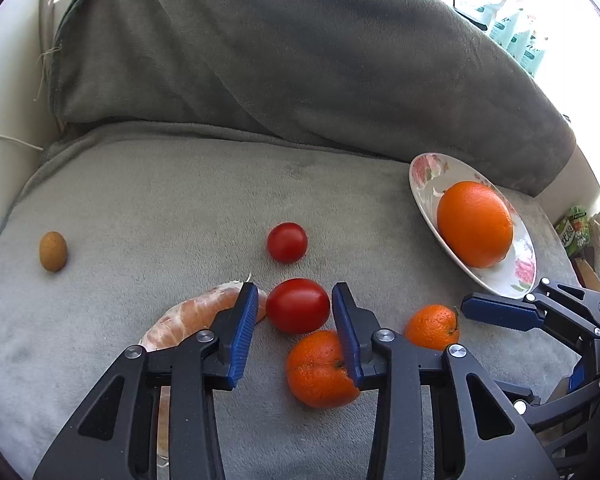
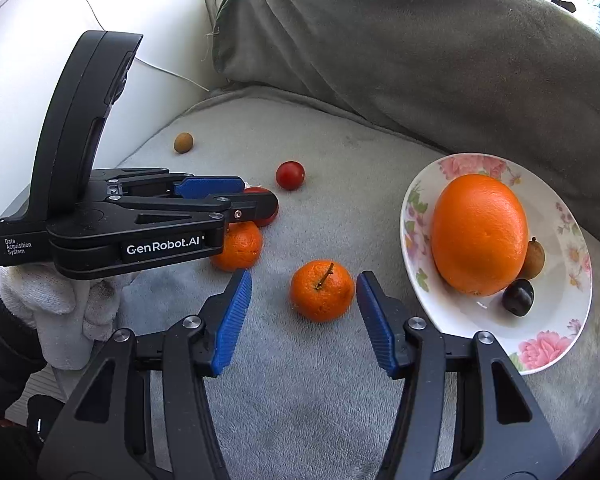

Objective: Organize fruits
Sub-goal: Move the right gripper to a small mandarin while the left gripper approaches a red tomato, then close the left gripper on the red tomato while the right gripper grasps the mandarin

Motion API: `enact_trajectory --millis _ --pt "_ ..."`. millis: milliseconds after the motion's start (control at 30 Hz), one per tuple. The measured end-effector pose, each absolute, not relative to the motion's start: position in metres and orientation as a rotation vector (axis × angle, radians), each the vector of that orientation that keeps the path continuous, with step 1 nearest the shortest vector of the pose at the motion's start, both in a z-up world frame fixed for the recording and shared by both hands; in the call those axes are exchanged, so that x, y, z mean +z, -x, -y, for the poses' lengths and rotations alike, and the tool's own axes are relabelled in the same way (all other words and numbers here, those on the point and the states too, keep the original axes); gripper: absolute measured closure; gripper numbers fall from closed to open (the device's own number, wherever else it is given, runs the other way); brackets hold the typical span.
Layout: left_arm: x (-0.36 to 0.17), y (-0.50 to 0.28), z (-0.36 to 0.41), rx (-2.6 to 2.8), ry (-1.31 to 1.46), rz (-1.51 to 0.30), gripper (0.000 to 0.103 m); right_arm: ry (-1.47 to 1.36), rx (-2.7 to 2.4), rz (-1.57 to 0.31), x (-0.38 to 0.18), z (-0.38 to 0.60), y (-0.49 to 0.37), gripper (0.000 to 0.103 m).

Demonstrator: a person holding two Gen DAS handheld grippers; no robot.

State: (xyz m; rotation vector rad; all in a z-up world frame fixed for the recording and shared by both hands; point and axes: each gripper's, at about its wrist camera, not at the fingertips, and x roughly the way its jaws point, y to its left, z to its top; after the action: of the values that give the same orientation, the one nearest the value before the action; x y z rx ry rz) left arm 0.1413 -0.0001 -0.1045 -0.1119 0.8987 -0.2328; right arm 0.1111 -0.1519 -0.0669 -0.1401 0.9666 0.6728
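Note:
My left gripper (image 1: pixel 296 304) is open around a red tomato (image 1: pixel 298 306) on the grey cushion, not touching it. A tangerine (image 1: pixel 320 368) lies just below it, a second tomato (image 1: pixel 287 242) beyond, a peeled citrus piece (image 1: pixel 188 316) to the left. My right gripper (image 2: pixel 304 292) is open around a small tangerine (image 2: pixel 322 290). The floral plate (image 2: pixel 556 336) at the right holds a large orange (image 2: pixel 480 234), a brown fruit (image 2: pixel 534 258) and a dark plum (image 2: pixel 518 297).
A small brown fruit (image 1: pixel 53 251) lies alone at the far left of the cushion. A grey back pillow (image 1: pixel 300 60) rises behind. The left gripper body (image 2: pixel 112 216) and a gloved hand (image 2: pixel 60 316) sit left in the right wrist view.

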Motion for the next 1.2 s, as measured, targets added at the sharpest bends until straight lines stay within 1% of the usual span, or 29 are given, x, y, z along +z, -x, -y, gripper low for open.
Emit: enact_trajectory --millis 33,67,233,367,467,533,933,1200 --pt "-0.105 -0.142 0.0 -0.233 0.111 -0.902 0.069 0.142 0.672 -0.973 -0.069 0.151 -0.112 0.052" --pt "-0.105 -0.143 0.0 -0.236 0.112 -0.905 0.069 0.144 0.67 -0.976 -0.07 0.15 -0.113 0.053" --pt "-0.107 -0.147 0.003 -0.242 0.121 -0.91 0.071 0.171 0.654 -0.969 -0.072 0.148 -0.115 0.054" --pt "-0.107 -0.146 0.004 -0.239 0.115 -0.905 0.071 0.207 0.633 -0.965 -0.075 0.146 -0.116 0.059" --pt "-0.107 -0.145 0.001 -0.239 0.121 -0.901 0.071 0.225 0.62 -0.963 -0.076 0.146 -0.116 0.061" --pt "-0.108 -0.146 0.002 -0.239 0.125 -0.899 0.071 0.233 0.614 -0.956 -0.077 0.147 -0.115 0.066" --pt "-0.104 -0.141 -0.003 -0.235 0.149 -0.883 0.071 0.192 0.632 -0.938 -0.071 0.154 -0.11 0.068" --pt "-0.088 -0.133 -0.003 -0.238 0.147 -0.847 0.071 0.17 0.631 -0.907 -0.059 0.164 -0.103 0.068"
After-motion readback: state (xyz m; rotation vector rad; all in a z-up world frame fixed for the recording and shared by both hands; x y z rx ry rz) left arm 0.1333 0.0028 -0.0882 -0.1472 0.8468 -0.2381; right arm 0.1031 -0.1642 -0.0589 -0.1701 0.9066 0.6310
